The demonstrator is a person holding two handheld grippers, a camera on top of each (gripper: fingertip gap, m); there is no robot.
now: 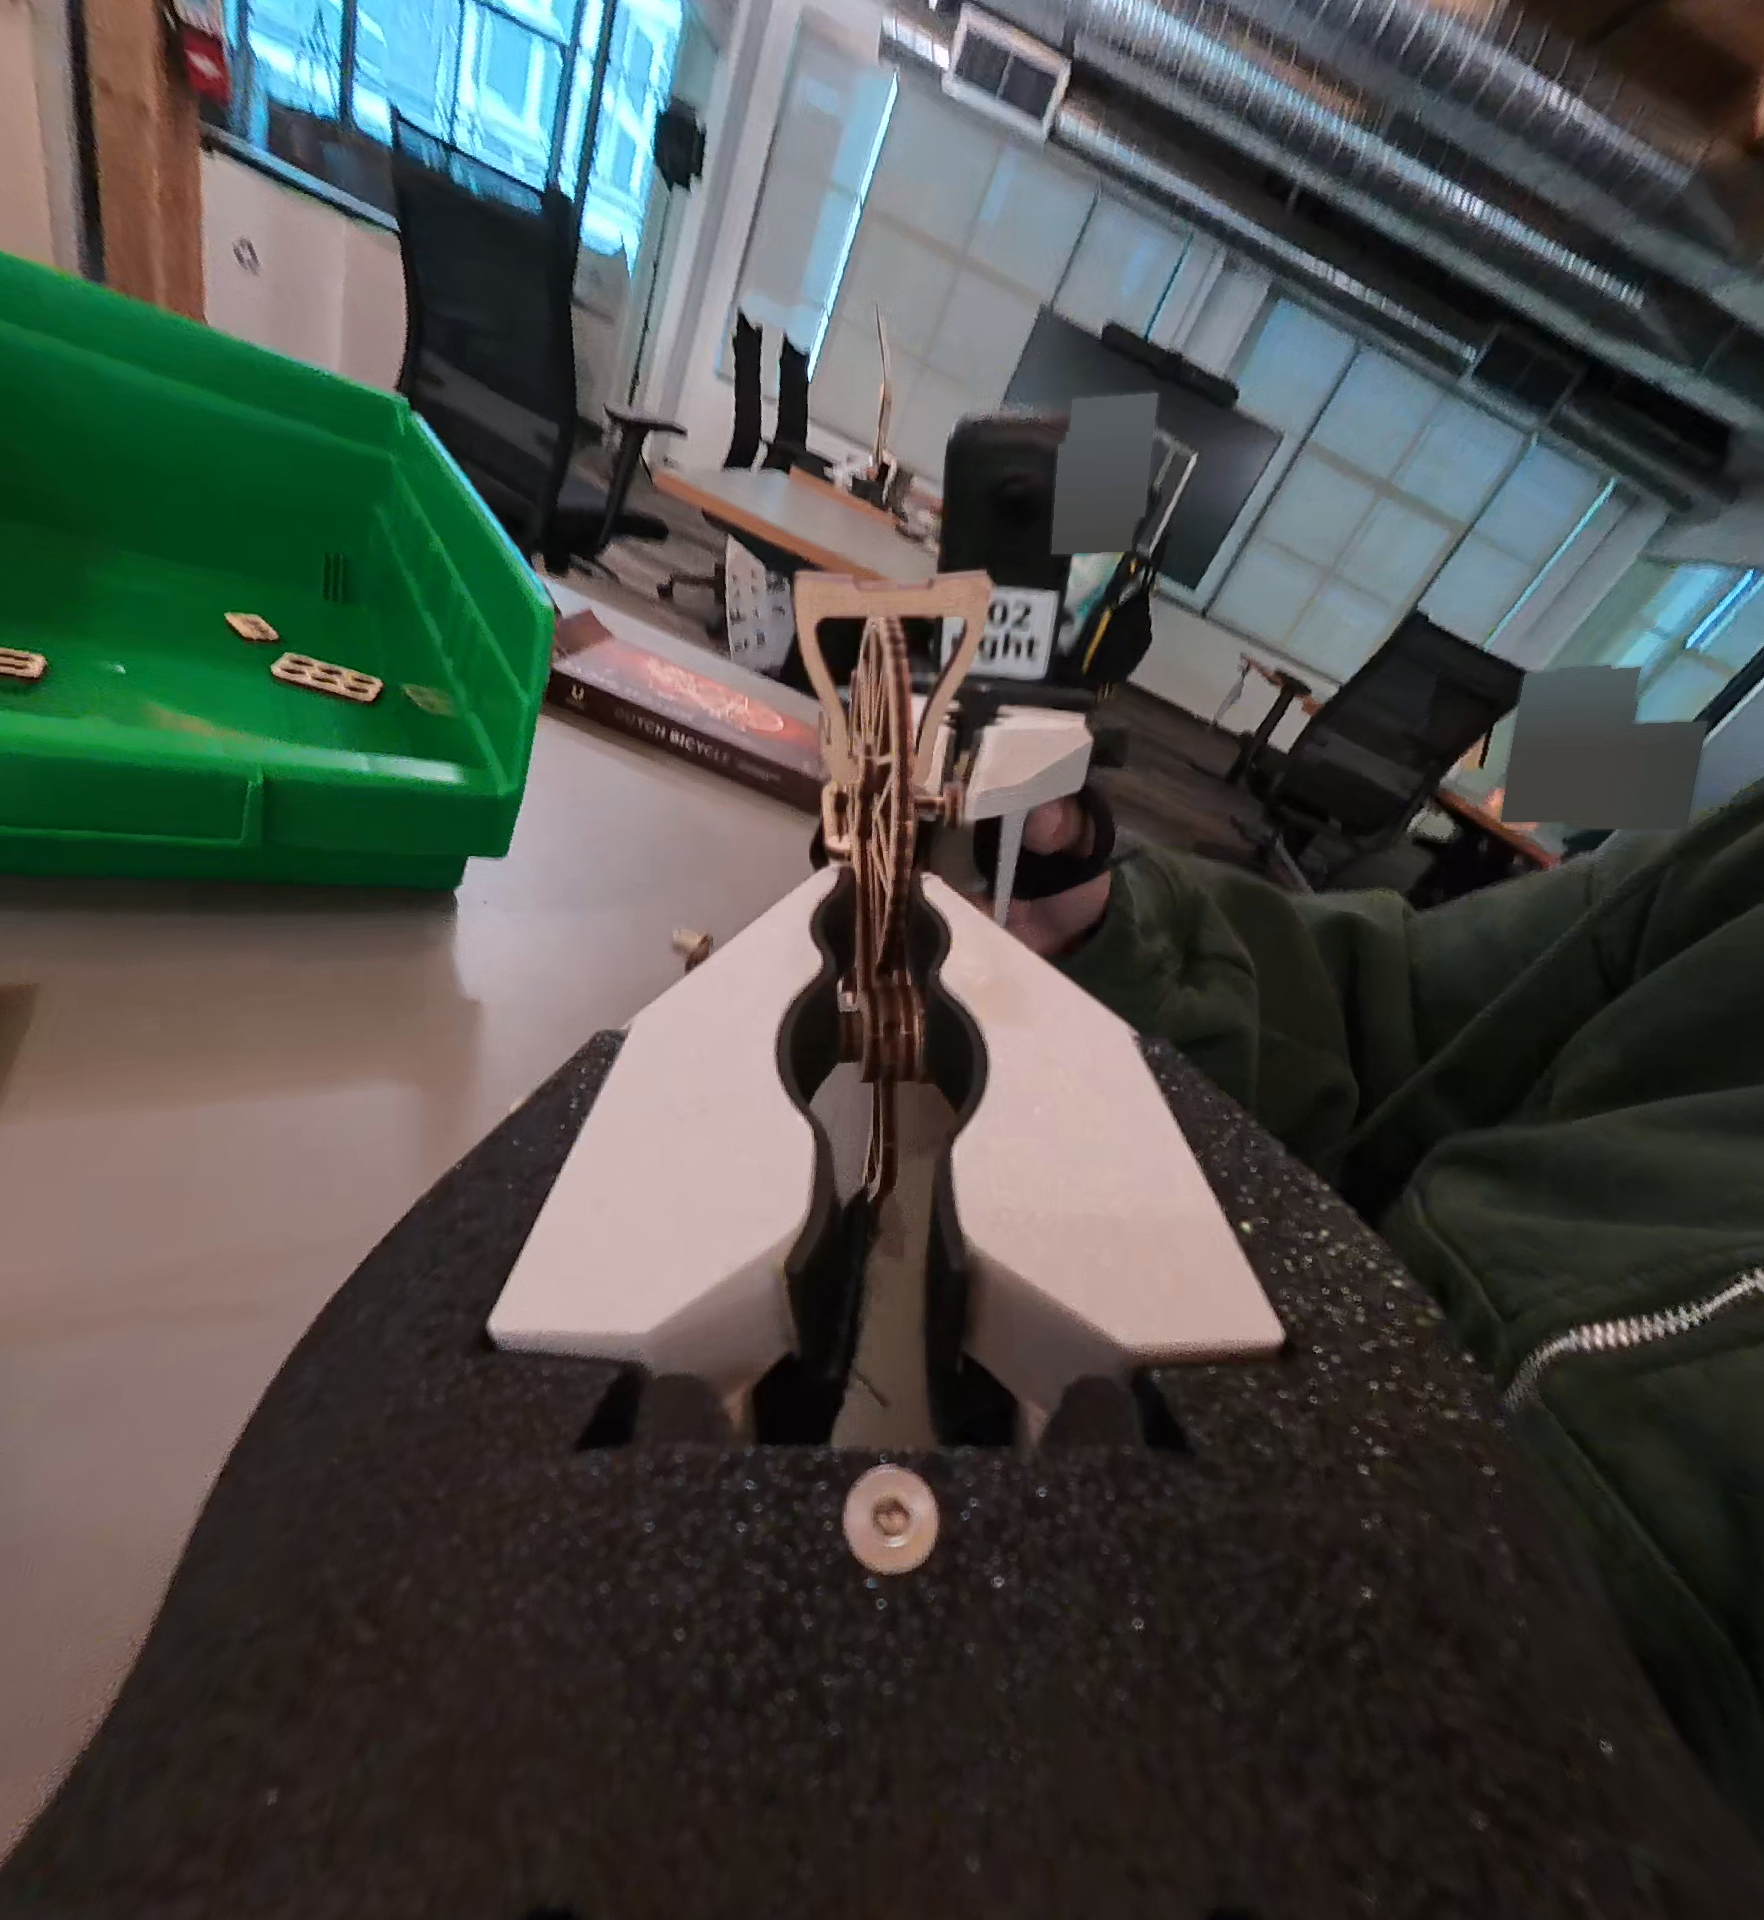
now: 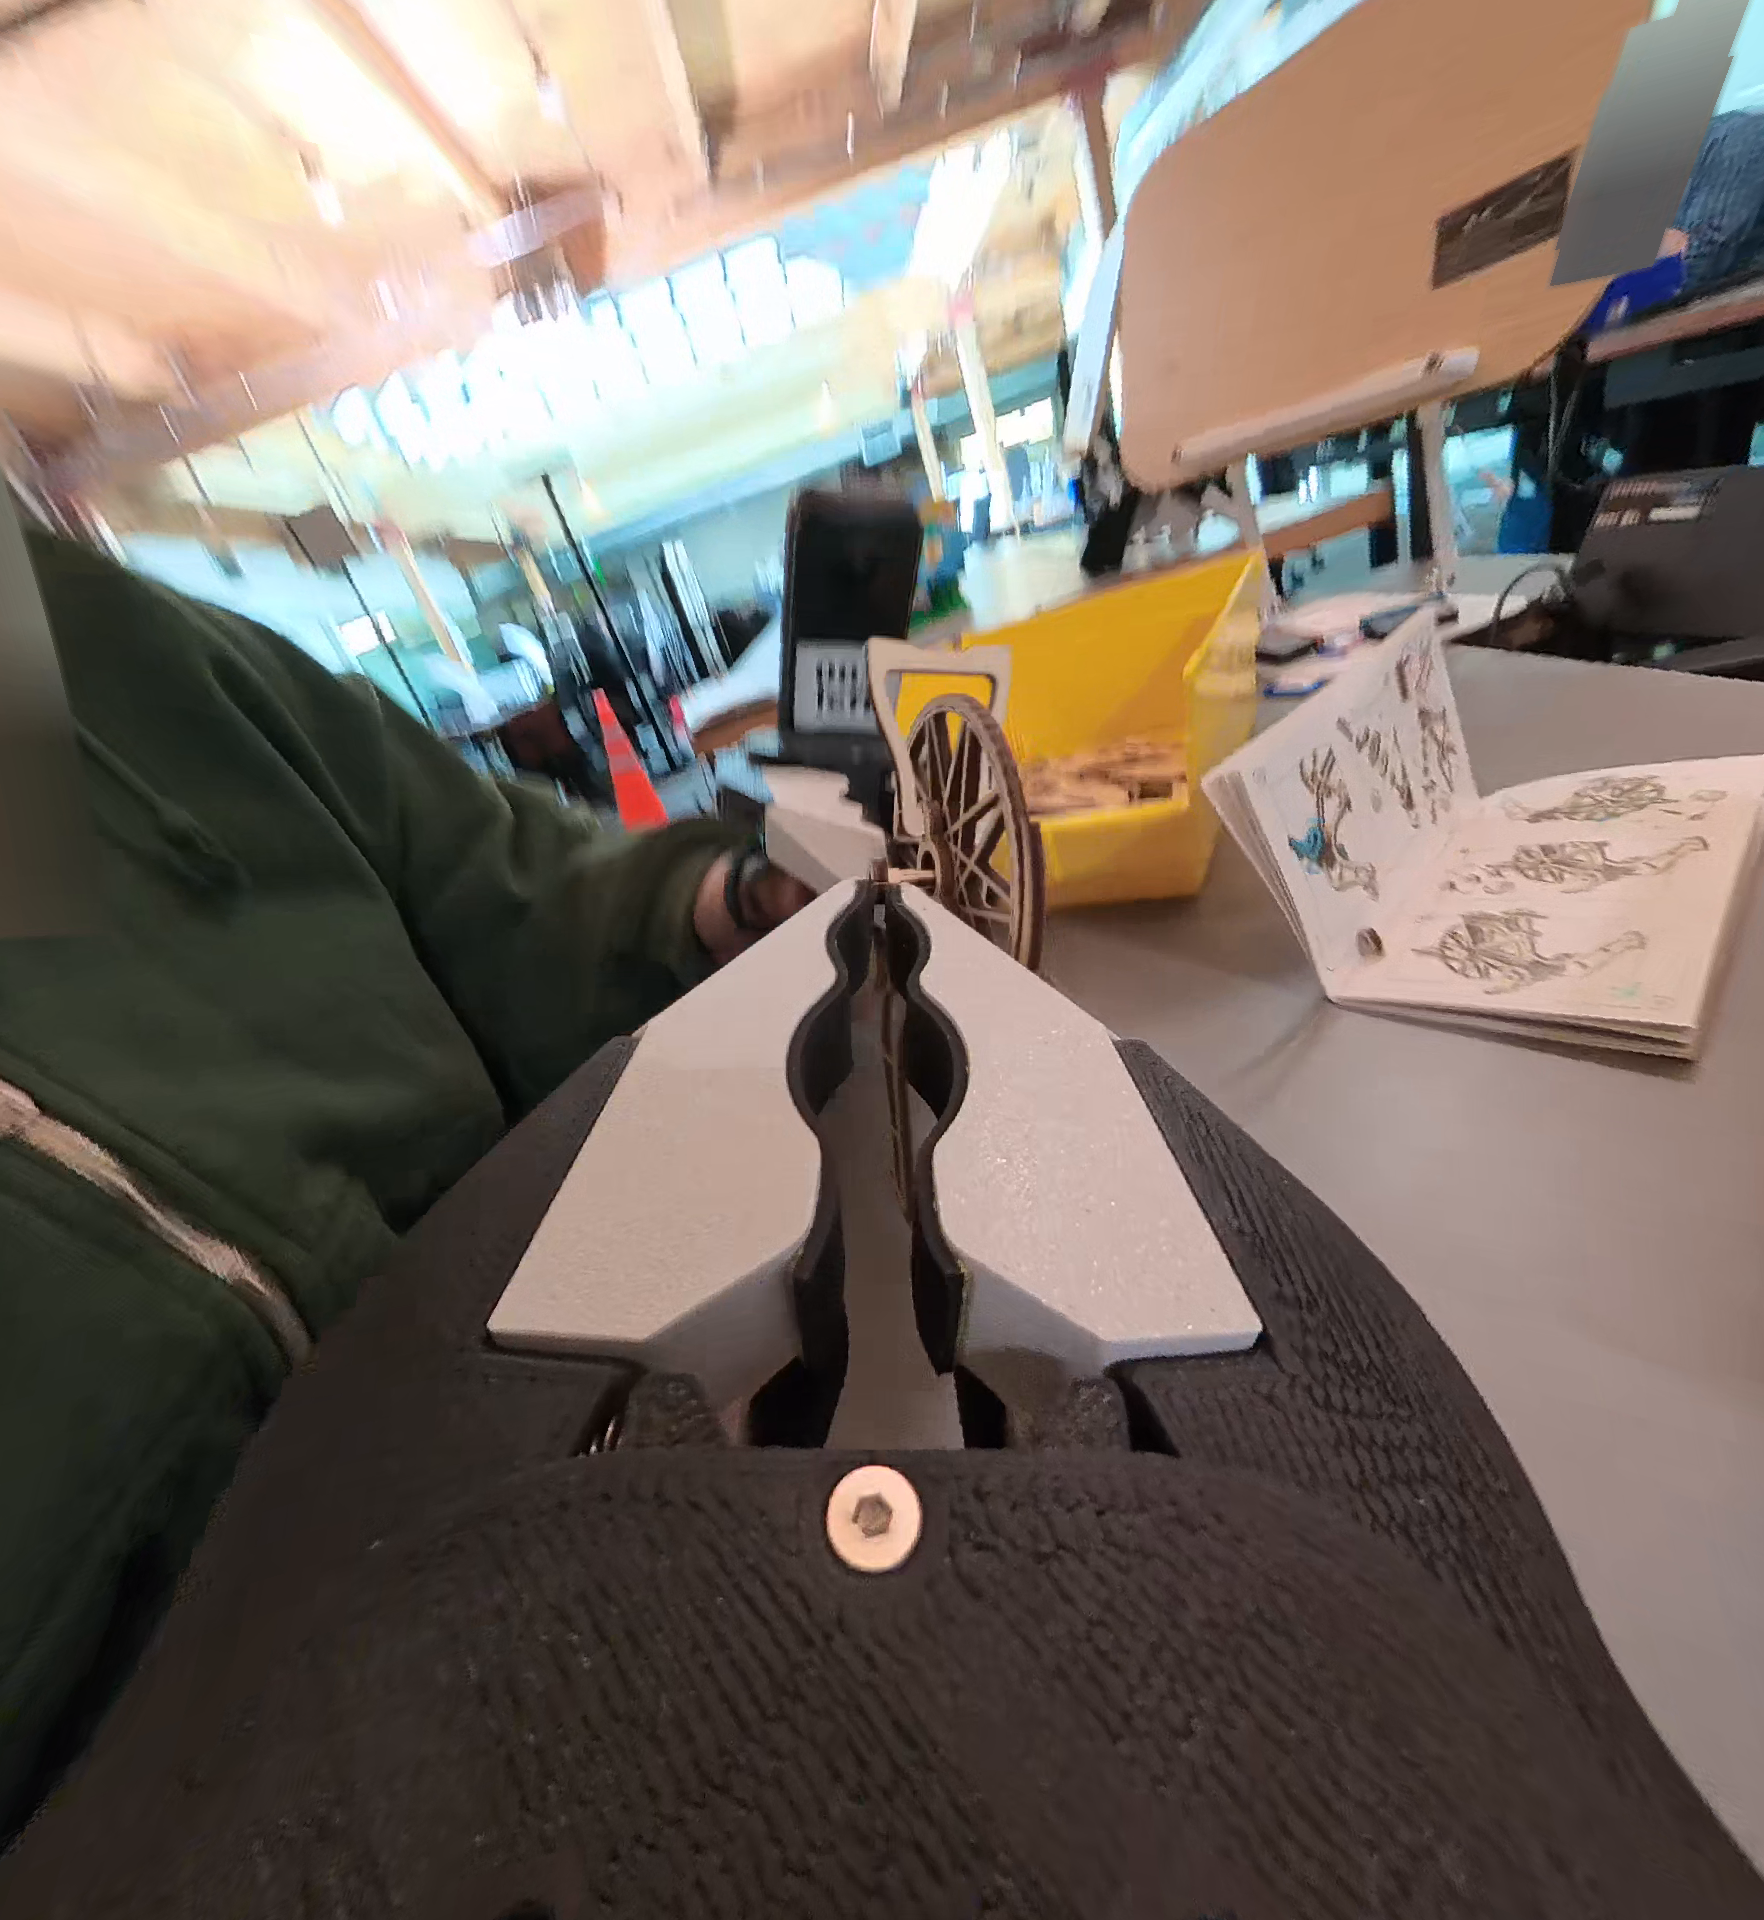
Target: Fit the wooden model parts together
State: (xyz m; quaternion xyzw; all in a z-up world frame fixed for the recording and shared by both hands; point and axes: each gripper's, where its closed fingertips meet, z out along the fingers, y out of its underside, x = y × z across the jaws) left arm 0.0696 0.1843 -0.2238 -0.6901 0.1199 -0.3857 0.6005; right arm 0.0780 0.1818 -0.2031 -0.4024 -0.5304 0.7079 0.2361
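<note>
My left gripper [image 1: 878, 883] is shut on a wooden spoked wheel [image 1: 873, 748] and holds it upright and edge-on above the table. A pale wooden fork [image 1: 893, 608] straddles the top of the wheel. My right gripper [image 2: 883, 896] is shut on a small wooden pin [image 2: 897, 879] at its tips, and the pin meets the wheel's hub. In the right wrist view the wheel [image 2: 971, 821] shows side-on with the fork [image 2: 935, 665] over it. The right gripper [image 1: 1023, 764] shows behind the wheel in the left wrist view, and the left gripper [image 2: 816, 826] shows beside the wheel in the right wrist view.
A green bin [image 1: 234, 790] with a few small wooden pieces stands at the left. The model's box [image 1: 680, 717] lies behind it. A yellow bin [image 2: 1117, 862] of wooden parts and an open instruction booklet [image 2: 1532, 894] are on the grey table. A green sleeve [image 1: 1480, 1039] fills the right. My two grippers' fingertips are within a few centimetres of each other.
</note>
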